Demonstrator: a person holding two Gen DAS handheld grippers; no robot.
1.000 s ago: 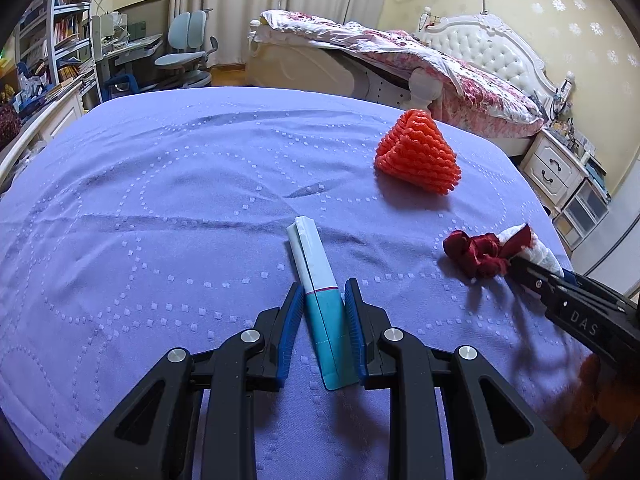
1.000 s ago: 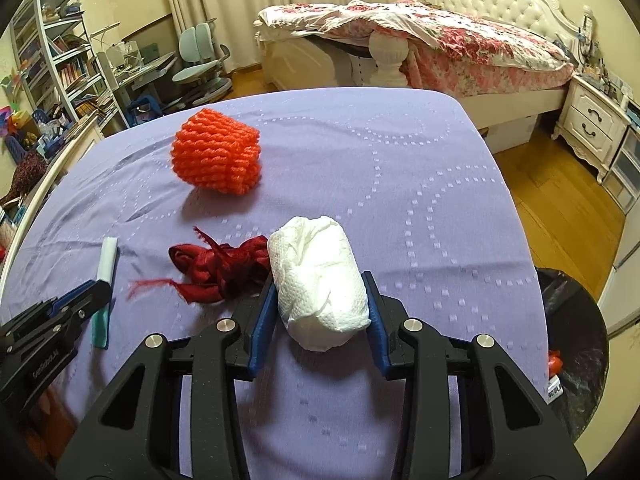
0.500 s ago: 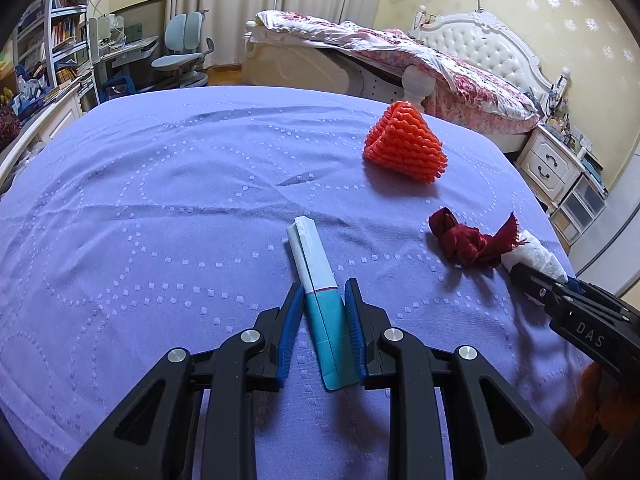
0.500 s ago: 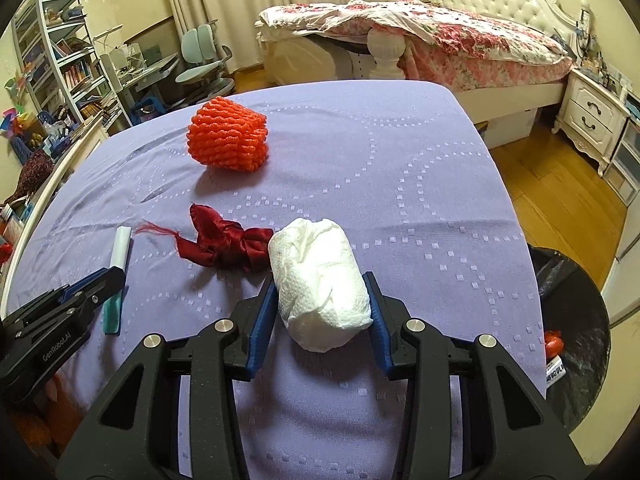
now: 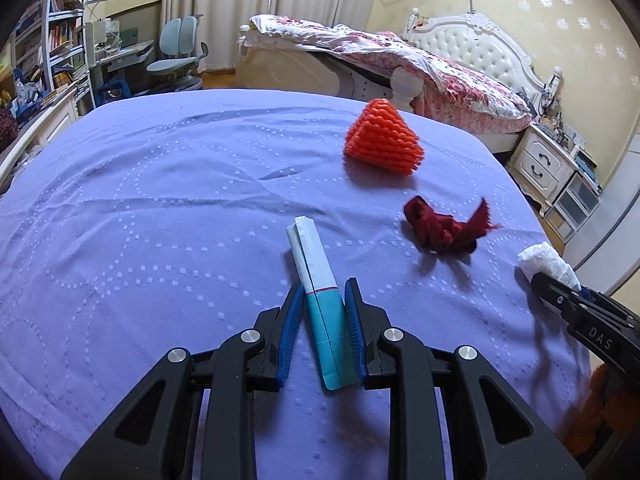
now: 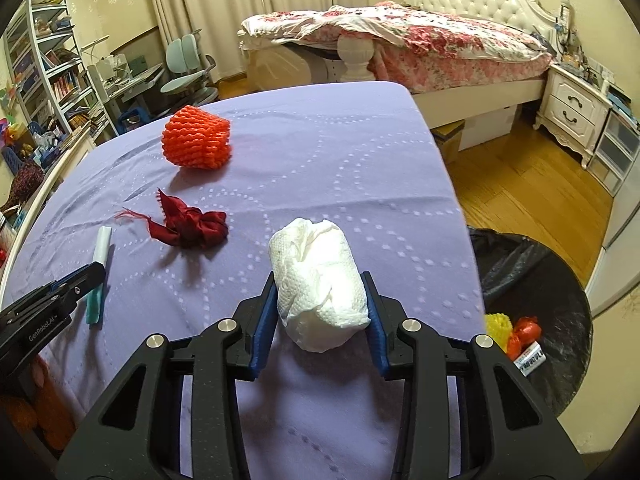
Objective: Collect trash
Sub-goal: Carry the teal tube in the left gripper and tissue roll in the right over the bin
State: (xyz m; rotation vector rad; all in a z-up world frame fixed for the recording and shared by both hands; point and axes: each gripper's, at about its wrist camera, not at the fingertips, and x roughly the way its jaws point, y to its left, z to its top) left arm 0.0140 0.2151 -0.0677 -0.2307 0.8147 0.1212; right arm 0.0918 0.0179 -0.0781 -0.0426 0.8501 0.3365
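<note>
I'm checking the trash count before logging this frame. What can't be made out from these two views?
- Bin, right wrist view: only a yellow piece, a red piece and a label show; the right claw and the picture edge hide the rest.
- Tissue wad: its underside is hidden.
- Packet, left wrist view: print too small to read; the left claw covers its sides.

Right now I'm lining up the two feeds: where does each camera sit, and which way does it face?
Left wrist: behind the left gripper, facing the bedroom; fingers clamp a teal packet.
Right wrist: behind the right gripper, facing likewise; fingers clamp a paper wad, bin at right.
Shared: purple cloth, orange net, red rag.
</note>
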